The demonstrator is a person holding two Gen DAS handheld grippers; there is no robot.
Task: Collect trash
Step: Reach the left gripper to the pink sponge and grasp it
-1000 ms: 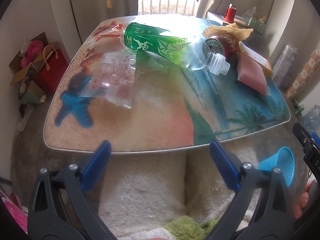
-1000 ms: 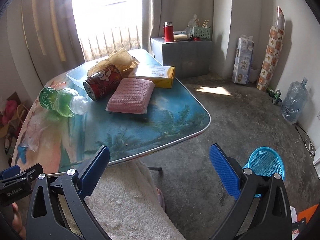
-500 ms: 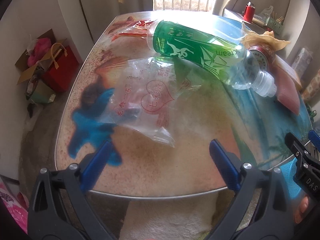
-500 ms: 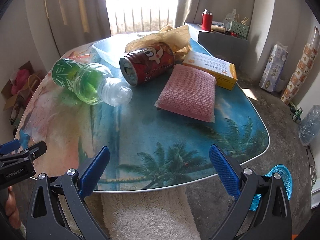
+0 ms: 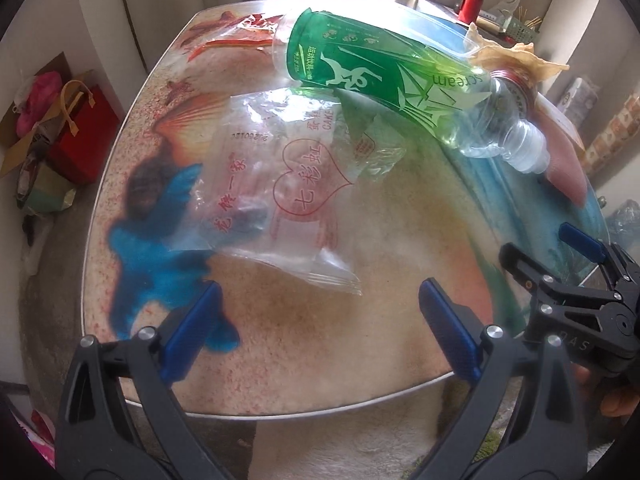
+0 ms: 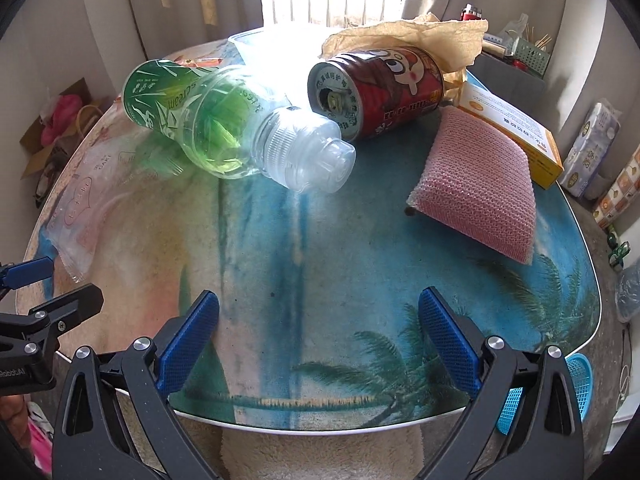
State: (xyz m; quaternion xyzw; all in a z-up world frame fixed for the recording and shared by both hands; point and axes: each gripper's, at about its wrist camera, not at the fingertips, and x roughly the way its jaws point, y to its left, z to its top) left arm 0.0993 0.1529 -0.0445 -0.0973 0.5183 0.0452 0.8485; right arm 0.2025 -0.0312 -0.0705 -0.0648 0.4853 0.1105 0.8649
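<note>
A clear plastic wrapper (image 5: 276,200) with red print lies on the beach-print table (image 5: 320,352), just ahead of my open, empty left gripper (image 5: 316,328). Behind it lies an empty green-labelled bottle (image 5: 400,84) on its side, also in the right wrist view (image 6: 224,136). A red can (image 6: 380,92) lies on its side beside crumpled brown paper (image 6: 420,36). My right gripper (image 6: 318,340) is open and empty over the table's near edge, short of the bottle's neck. It also shows in the left wrist view (image 5: 576,280).
A pink sponge (image 6: 476,184) and a yellow box (image 6: 516,128) lie on the table's right side. A blue mesh basket (image 6: 540,392) stands on the floor at the right. A red bag (image 5: 80,136) and clutter sit on the floor at the left. A fluffy rug lies below the table.
Both grippers have moved forward over the table toward the trash. The wrapper, bottle and can now appear much closer. Both stay open.
</note>
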